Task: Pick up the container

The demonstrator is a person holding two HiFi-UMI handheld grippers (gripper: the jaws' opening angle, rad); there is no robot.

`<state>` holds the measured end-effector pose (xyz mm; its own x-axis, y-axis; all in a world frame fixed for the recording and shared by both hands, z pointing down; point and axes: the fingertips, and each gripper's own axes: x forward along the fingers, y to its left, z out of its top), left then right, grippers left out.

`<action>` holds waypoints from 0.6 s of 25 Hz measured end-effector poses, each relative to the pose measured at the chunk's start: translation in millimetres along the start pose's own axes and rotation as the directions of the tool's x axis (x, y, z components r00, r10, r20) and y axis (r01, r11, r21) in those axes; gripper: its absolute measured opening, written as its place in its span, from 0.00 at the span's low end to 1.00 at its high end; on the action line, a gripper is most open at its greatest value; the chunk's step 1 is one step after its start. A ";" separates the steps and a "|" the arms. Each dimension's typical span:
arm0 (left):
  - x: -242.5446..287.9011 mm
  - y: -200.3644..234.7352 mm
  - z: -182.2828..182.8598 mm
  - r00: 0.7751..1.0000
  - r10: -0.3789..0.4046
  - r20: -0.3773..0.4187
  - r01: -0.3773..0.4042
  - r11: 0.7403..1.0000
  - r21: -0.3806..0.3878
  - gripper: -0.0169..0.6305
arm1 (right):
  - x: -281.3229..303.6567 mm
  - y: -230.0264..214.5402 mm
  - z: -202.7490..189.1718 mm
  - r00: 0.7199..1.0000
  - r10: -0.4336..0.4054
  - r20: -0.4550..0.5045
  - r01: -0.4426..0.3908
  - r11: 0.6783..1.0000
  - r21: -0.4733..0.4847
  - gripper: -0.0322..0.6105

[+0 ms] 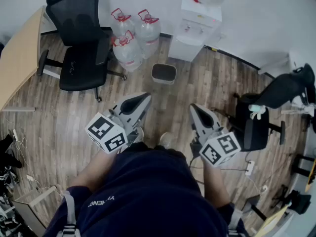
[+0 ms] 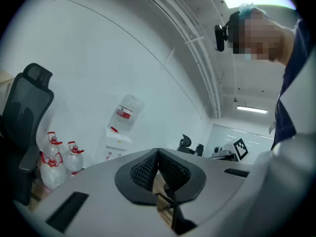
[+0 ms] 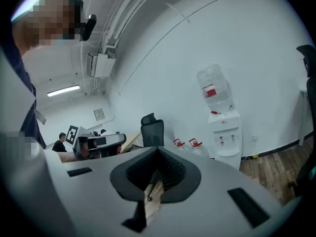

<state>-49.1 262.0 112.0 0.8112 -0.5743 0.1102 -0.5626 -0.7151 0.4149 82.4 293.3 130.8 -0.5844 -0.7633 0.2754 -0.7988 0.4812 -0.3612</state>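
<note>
A small dark container with a pale rim (image 1: 164,73) stands on the wood floor in the head view, ahead of both grippers and in front of the water dispenser. My left gripper (image 1: 146,98) is held at waist height and points forward, its jaws shut with nothing between them (image 2: 158,152). Beside it, my right gripper (image 1: 193,107) points the same way, also shut and empty (image 3: 158,151). Both are well above and short of the container. Neither gripper view shows the container.
Three large water bottles (image 1: 129,38) stand left of the container, with a white water dispenser (image 1: 197,23) at the wall behind it. A black office chair (image 1: 81,38) and a wooden desk (image 1: 19,58) are at the left. Another dark chair (image 1: 256,122) and cables are at the right.
</note>
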 end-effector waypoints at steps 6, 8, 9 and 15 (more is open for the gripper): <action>1.9 -3.2 -1.7 1.000 -0.002 -0.005 0.002 1.000 0.009 0.07 | -4.0 -3.2 0.3 1.000 -0.002 0.001 0.002 1.000 -0.003 0.07; 2.2 -3.1 -2.5 1.000 0.001 -0.005 -0.001 1.000 0.004 0.06 | -4.8 -4.2 1.4 1.000 -0.005 0.007 0.005 1.000 0.001 0.07; 2.4 -3.1 -3.2 1.000 0.003 -0.005 -0.003 1.000 0.001 0.07 | -5.5 -5.2 2.3 1.000 -0.006 0.014 0.006 1.000 0.008 0.07; 7.4 -11.8 -12.9 1.000 0.016 -0.022 -0.016 1.000 0.004 0.07 | -18.2 -19.4 1.3 0.999 -0.009 0.036 0.007 0.999 0.047 0.07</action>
<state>-34.4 271.2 119.6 0.8054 -0.5767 0.1369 -0.5761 -0.7072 0.4099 108.7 297.3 131.6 -0.5718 -0.7824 0.2468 -0.7953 0.4548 -0.4008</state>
